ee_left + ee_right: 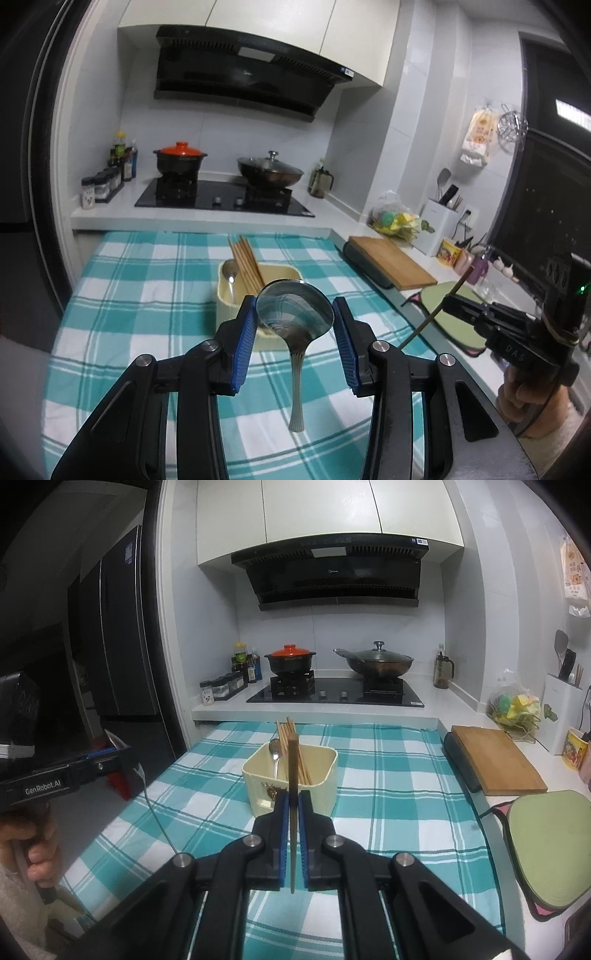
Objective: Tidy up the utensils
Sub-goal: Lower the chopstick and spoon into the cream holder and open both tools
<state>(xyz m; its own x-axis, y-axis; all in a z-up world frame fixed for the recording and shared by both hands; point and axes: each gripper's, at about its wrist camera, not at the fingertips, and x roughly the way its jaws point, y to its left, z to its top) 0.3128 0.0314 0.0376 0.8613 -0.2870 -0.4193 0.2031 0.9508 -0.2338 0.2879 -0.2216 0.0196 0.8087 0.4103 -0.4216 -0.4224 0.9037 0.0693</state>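
Note:
My left gripper (295, 314) is shut on a metal spoon (295, 314). Its blue pads press on the two sides of the bowl and the handle hangs down above the checked cloth. Just behind it stands a cream utensil box (231, 310) holding wooden chopsticks (245, 260) and another spoon (229, 273). My right gripper (294, 801) is shut on a single upright chopstick (293, 764), in front of the same box (325, 775) with its chopsticks (284, 734) and spoon (275, 755). Each gripper shows at the edge of the other's view: right gripper (452, 304), left gripper (122, 753).
A teal checked cloth (388, 775) covers the counter. On the right lie a wooden cutting board (495, 757) and a green mat (550, 845). Behind are a stove (332, 694) with a red-lidded pot and a wok, and a dark fridge on the left.

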